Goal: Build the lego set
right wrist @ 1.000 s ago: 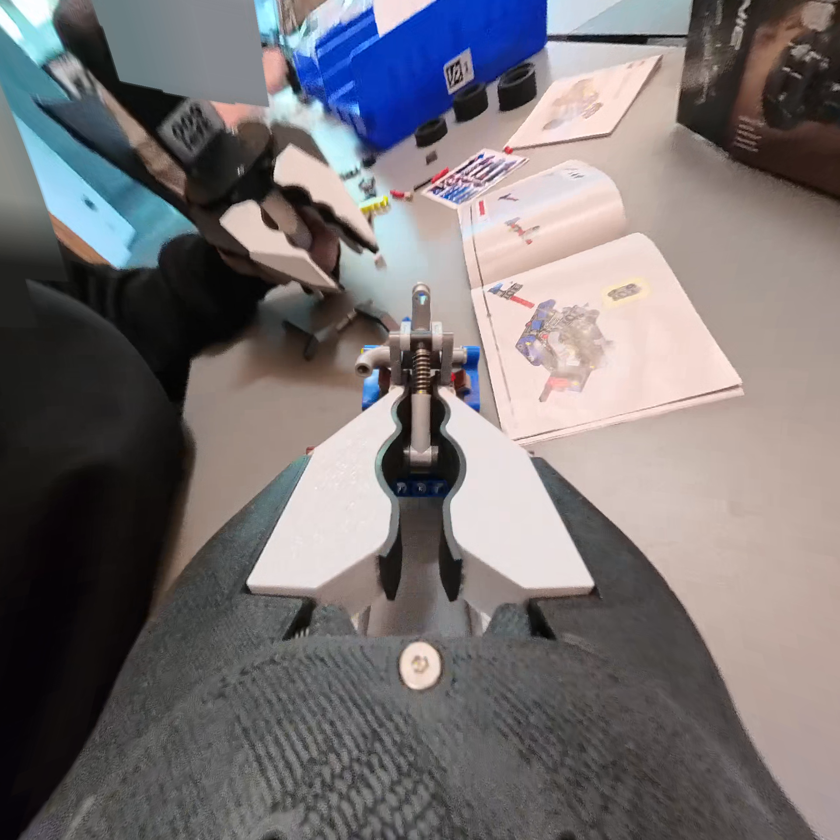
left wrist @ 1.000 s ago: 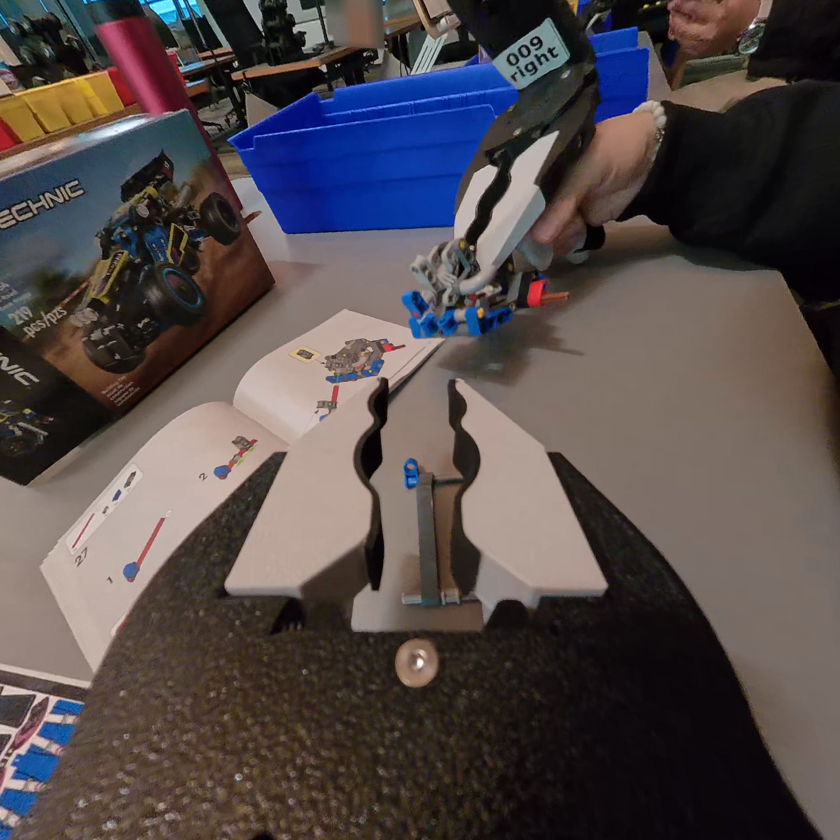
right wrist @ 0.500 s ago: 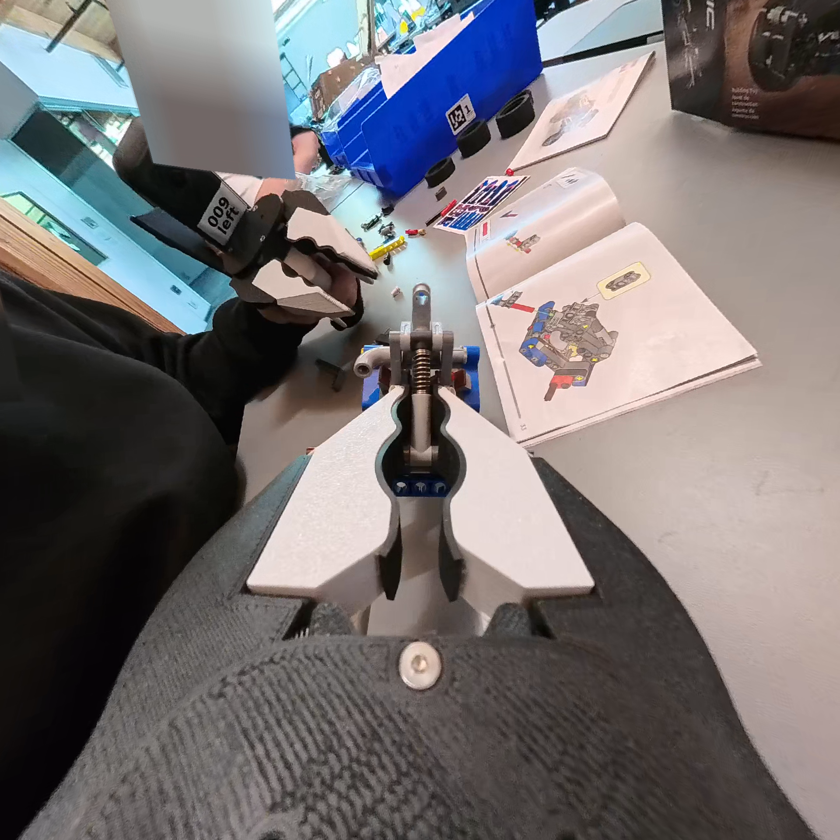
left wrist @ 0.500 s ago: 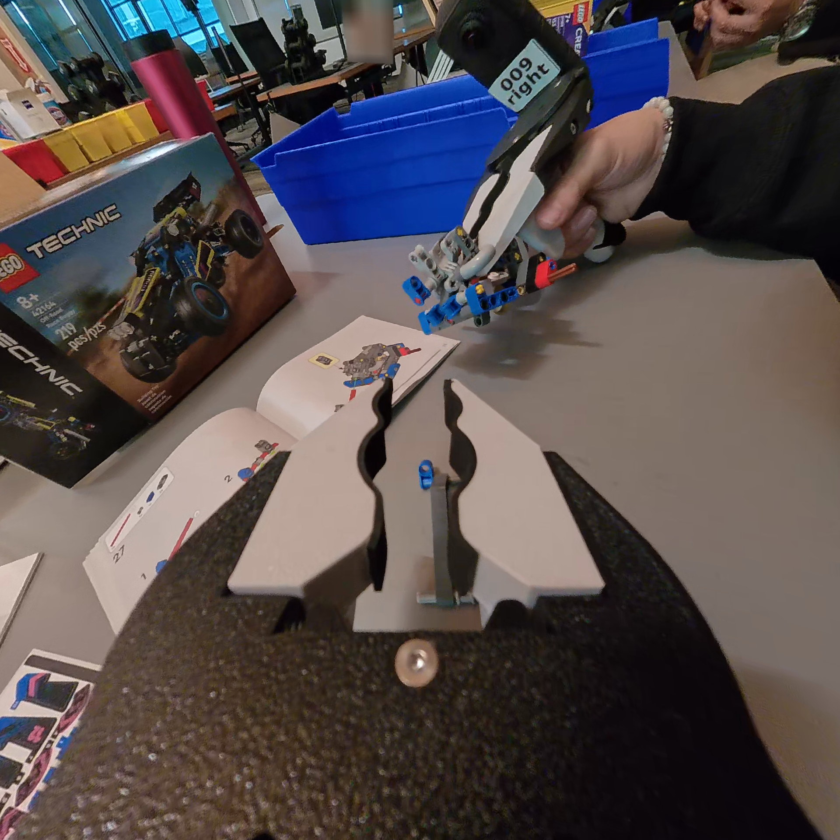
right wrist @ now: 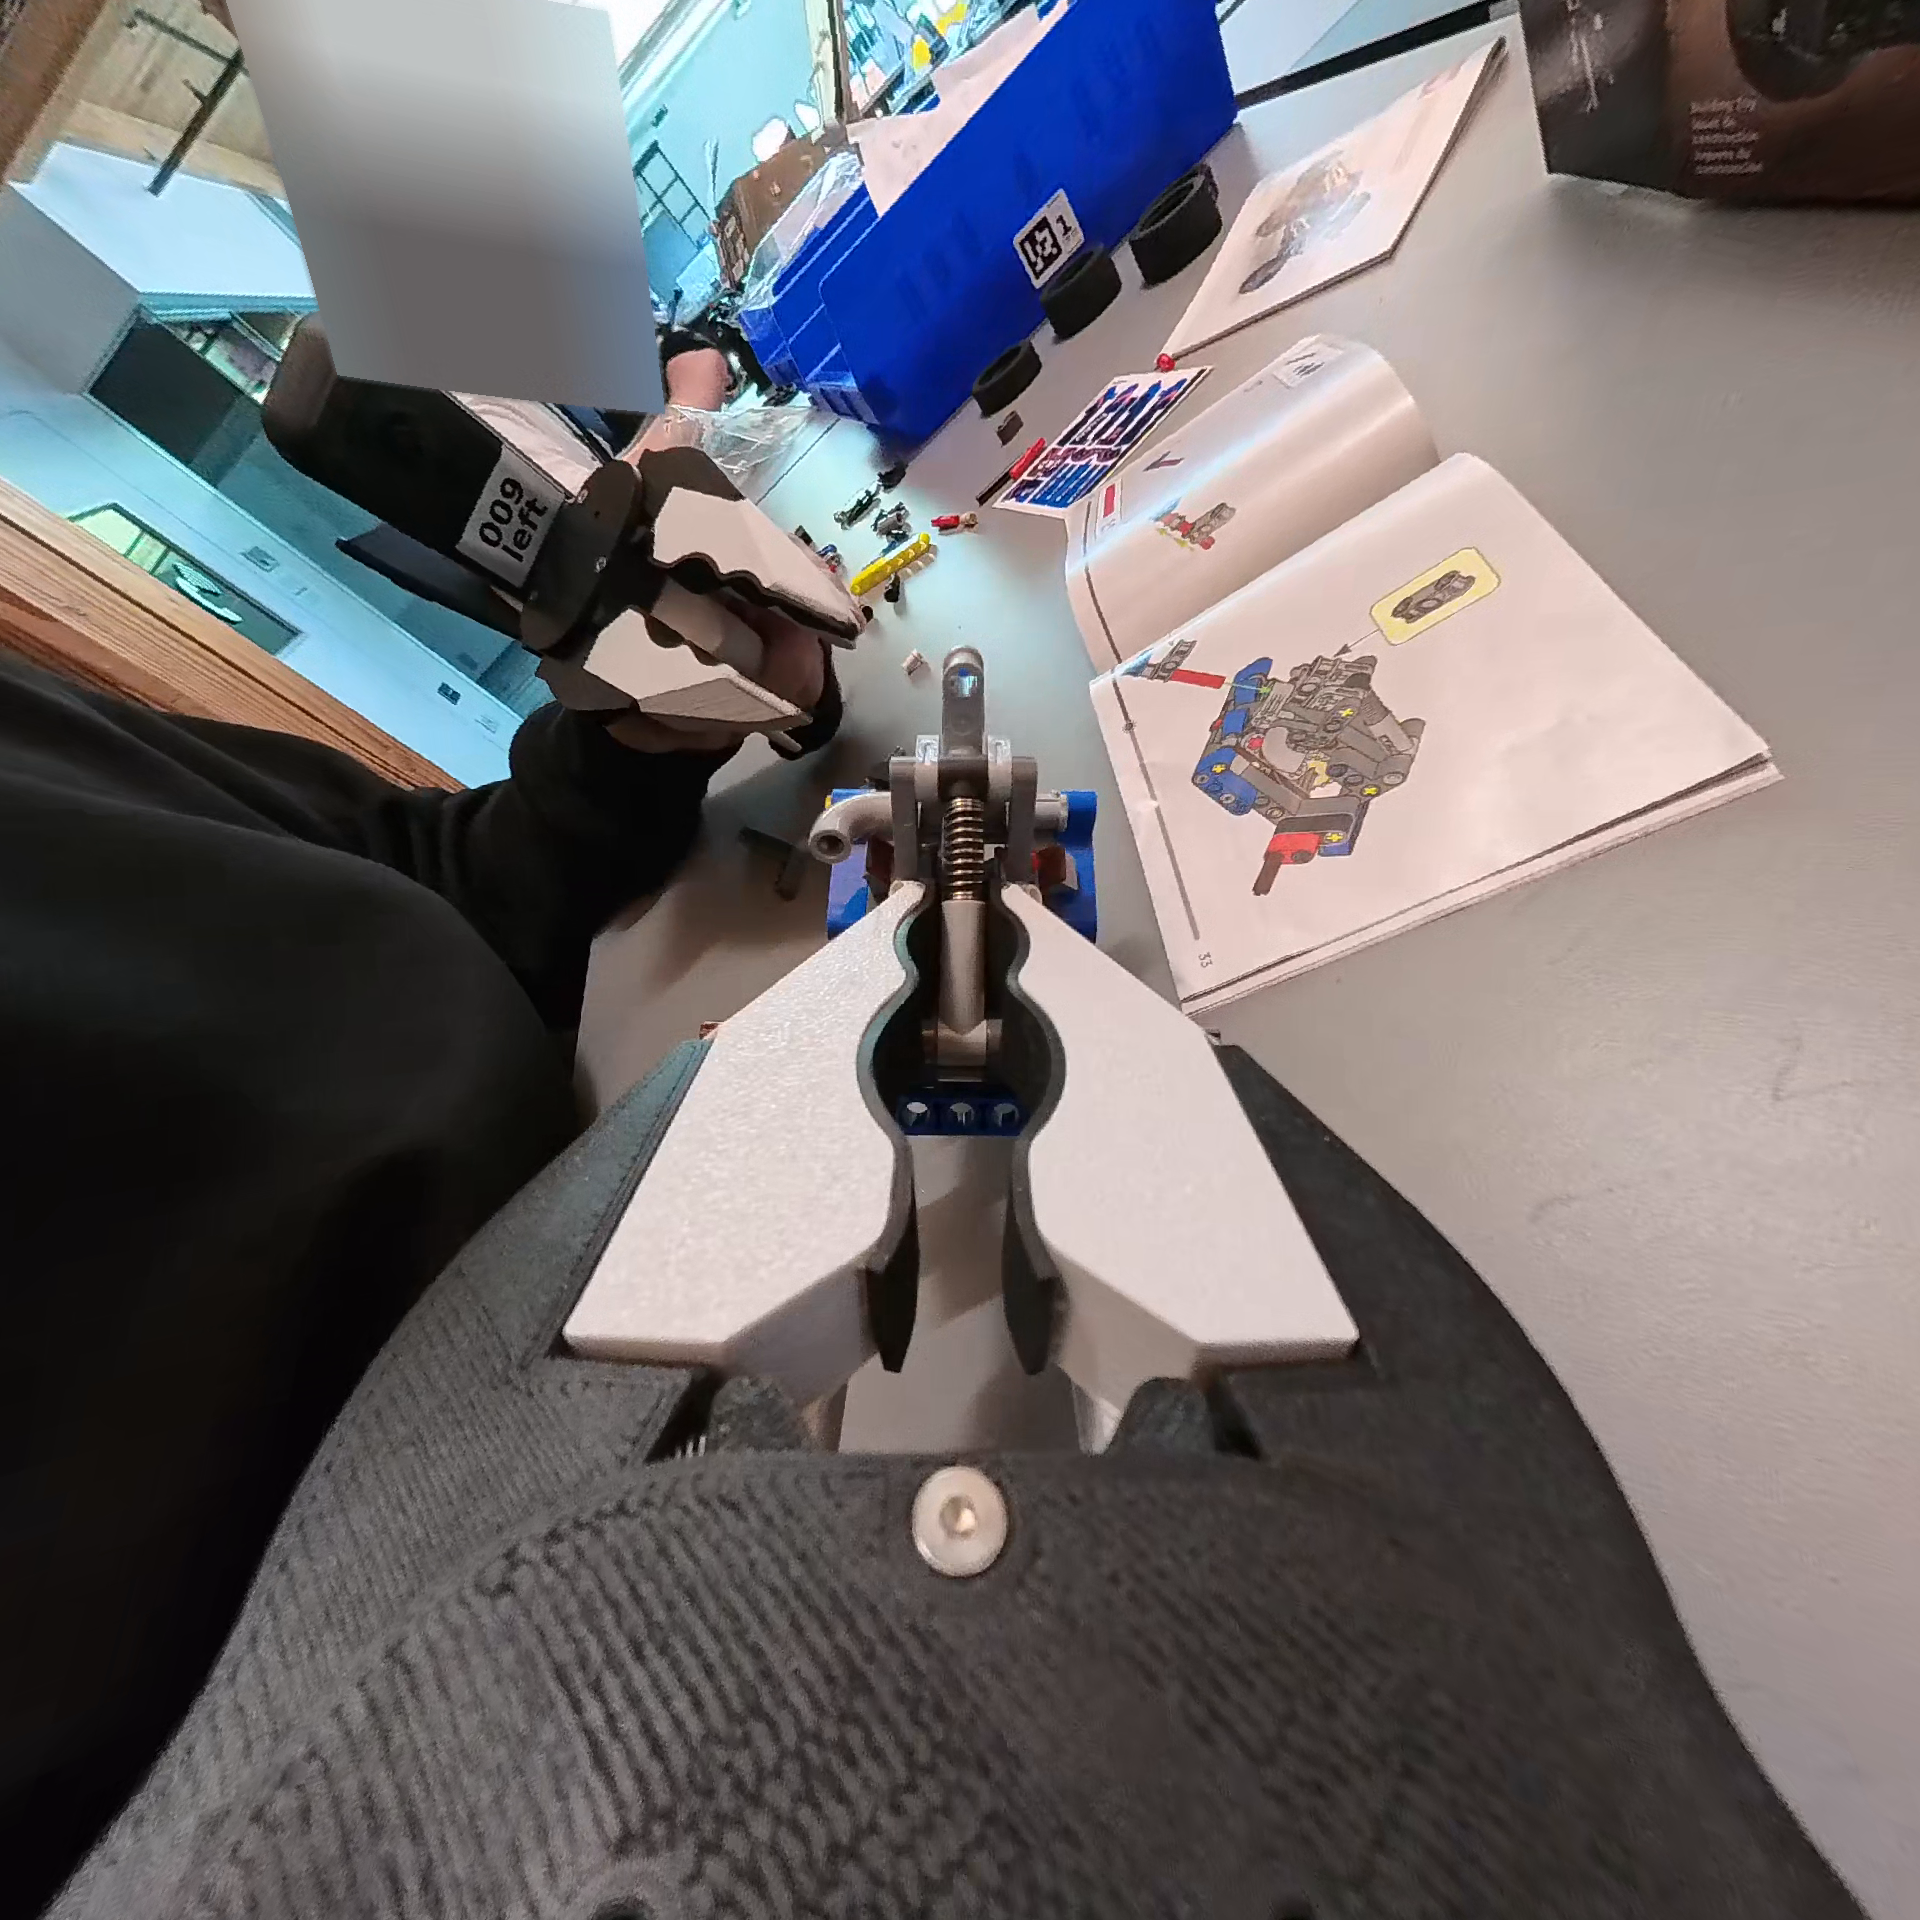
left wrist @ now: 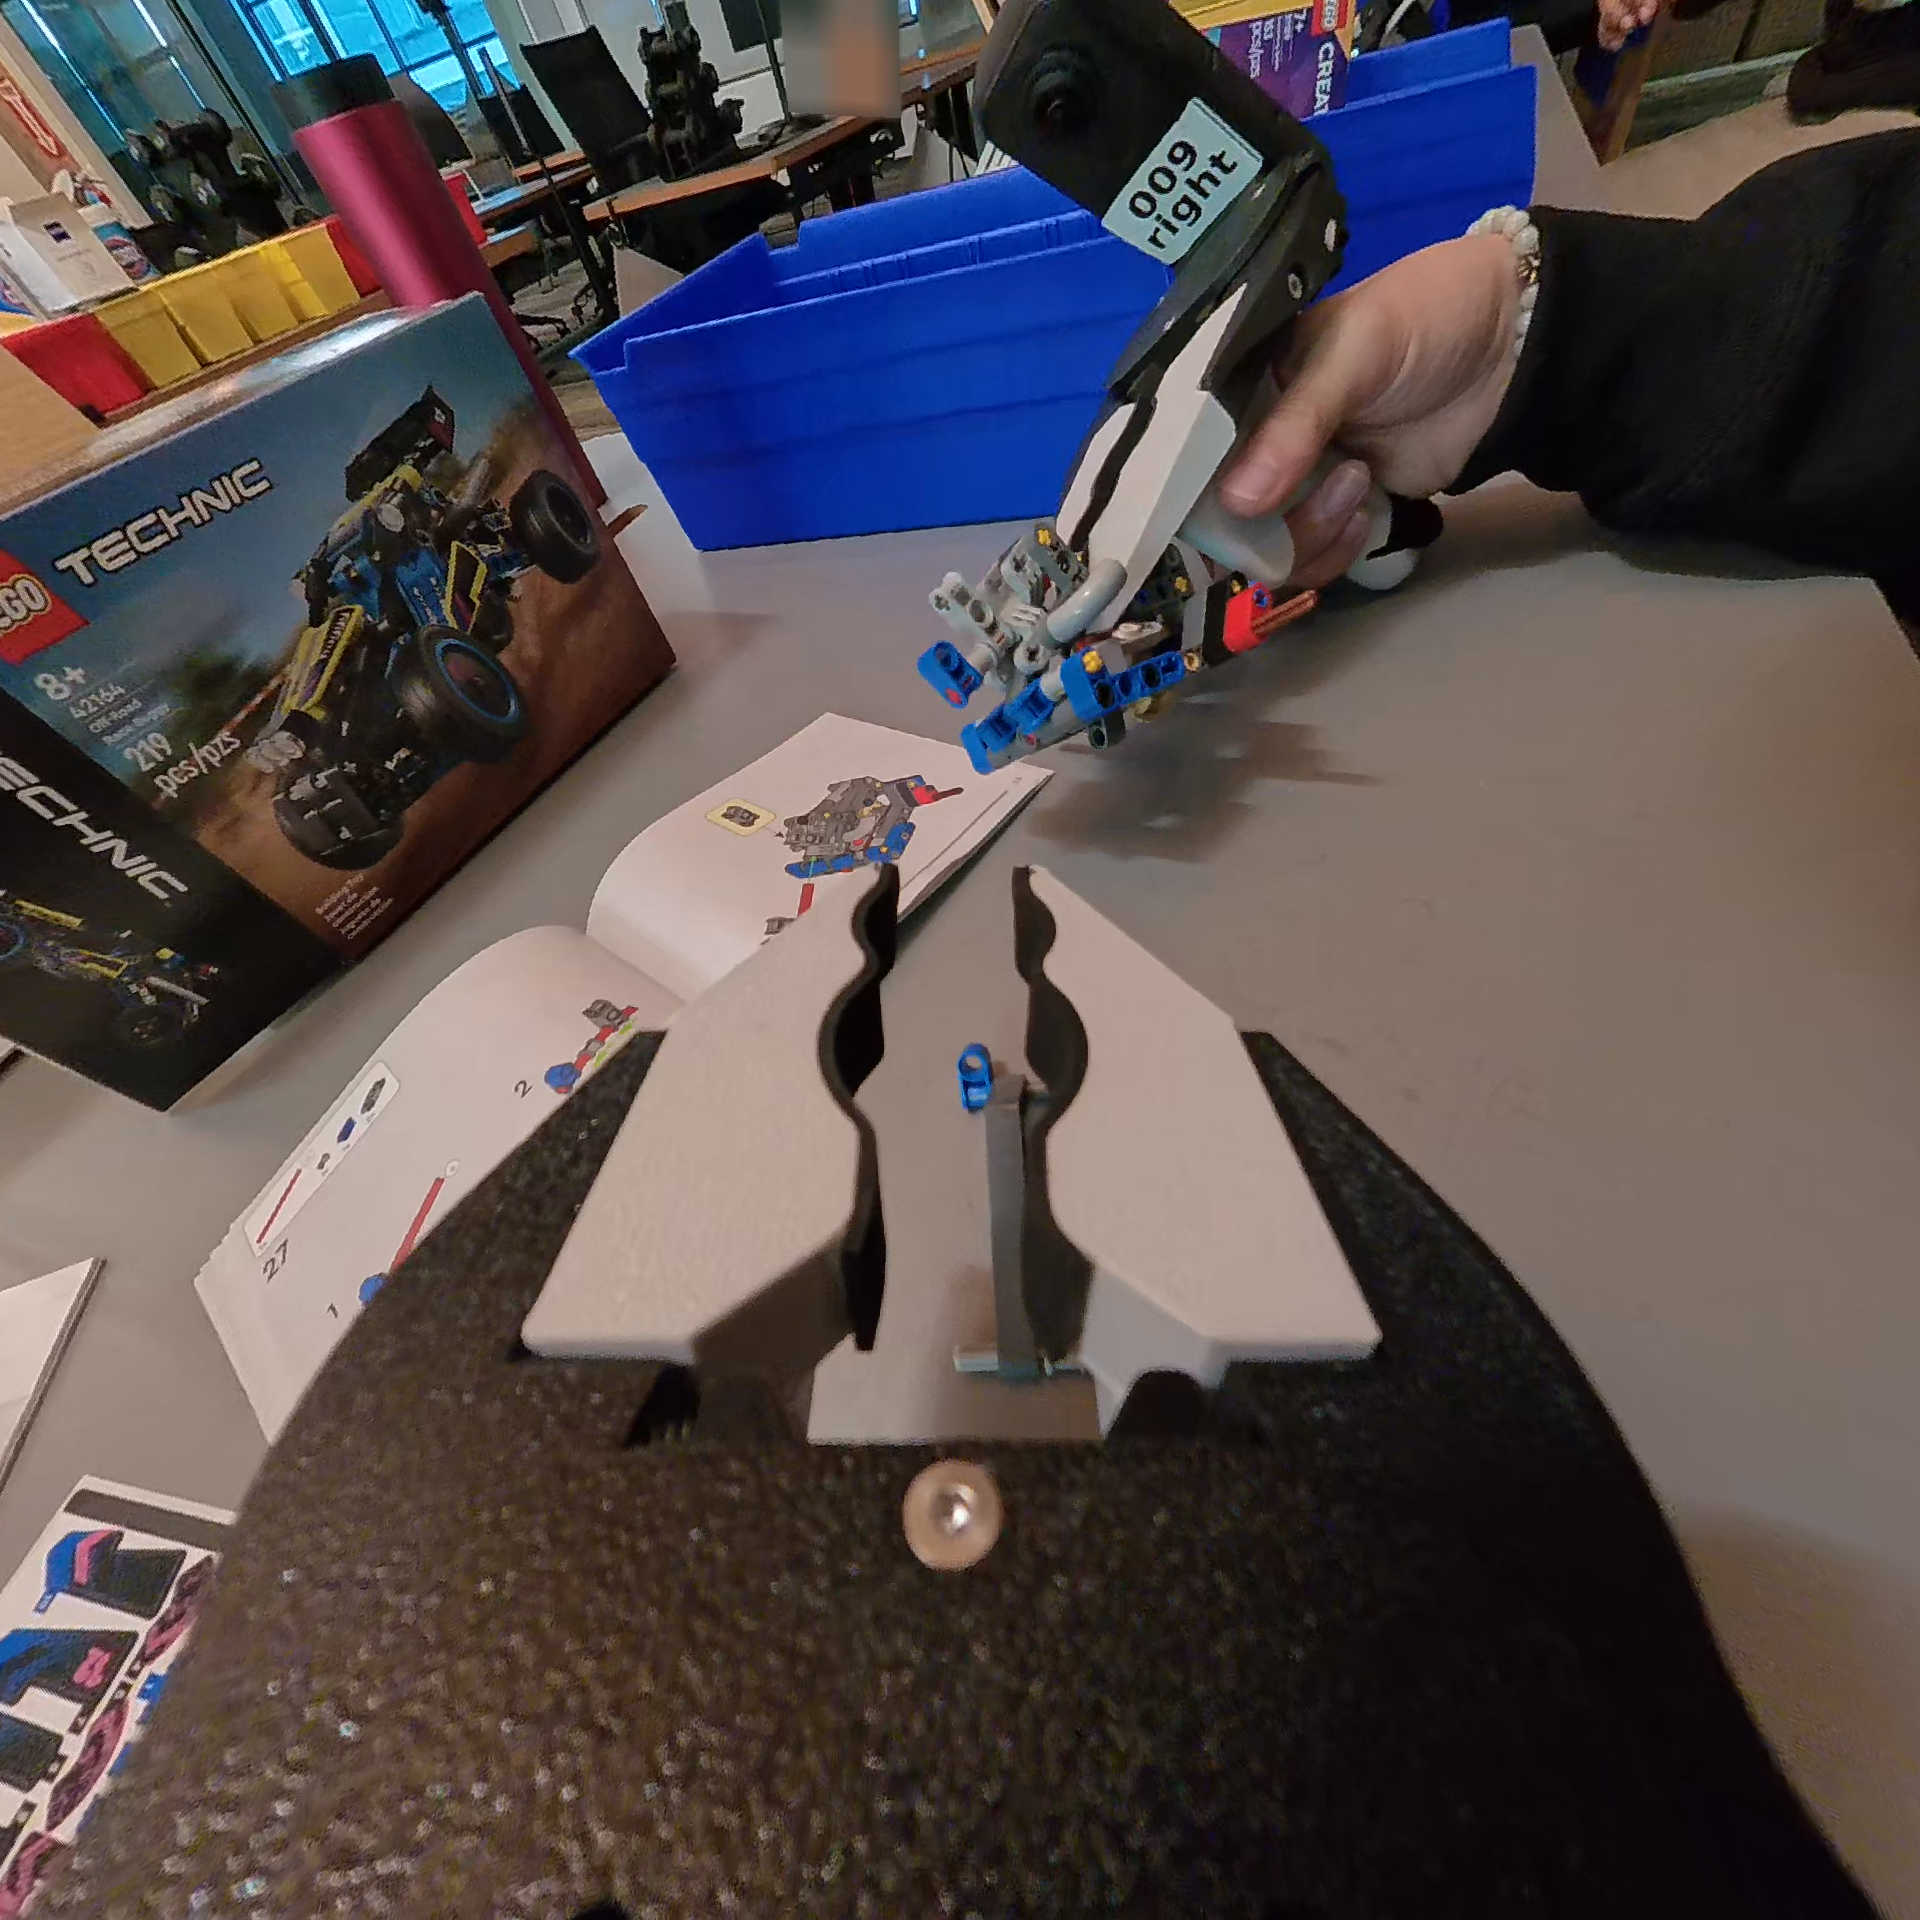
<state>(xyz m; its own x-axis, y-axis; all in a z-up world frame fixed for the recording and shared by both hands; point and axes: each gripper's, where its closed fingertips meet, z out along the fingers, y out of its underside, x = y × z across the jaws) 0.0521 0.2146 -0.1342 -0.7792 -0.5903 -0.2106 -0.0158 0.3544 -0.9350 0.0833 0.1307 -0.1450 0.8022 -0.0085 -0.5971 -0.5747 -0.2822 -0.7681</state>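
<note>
Left wrist view shows the left gripper (left wrist: 951, 914) with its jaws apart, and a thin grey bar (left wrist: 1006, 1226) with a tiny blue pin (left wrist: 975, 1075) at its far end lies along the inner side of one jaw. I cannot tell if the jaws pinch the bar or if it only leans there. Past it, the right gripper (left wrist: 1091, 582) is held in a hand (left wrist: 1382, 405) with a black sleeve. Its jaws are closed tight on the model (left wrist: 1060, 655), a small lump of grey, blue and red bricks, which hangs tilted in the air above the grey counter (left wrist: 1507, 935). An open booklet (left wrist: 727, 883) lies flat on the counter, just under and beside the model. A box (left wrist: 312, 644) with a buggy picture stands left of the booklet. A blue bin (left wrist: 883, 395) sits behind, and a pink bottle (left wrist: 384, 229) stands by the box. A sticker sheet (left wrist: 73, 1642) peeks in at the bottom left. Right wrist view looks along the right gripper's own jaws, which squeeze the model's grey shock with a spring (right wrist: 961, 831), and a blue brick (right wrist: 961, 1114) shows in the round gap between them. The left gripper (right wrist: 831, 665) floats to the left, above the counter. Small loose bricks (right wrist: 894, 551) and three black tires (right wrist: 1081, 291) lie near another blue bin (right wrist: 987, 208).
</note>
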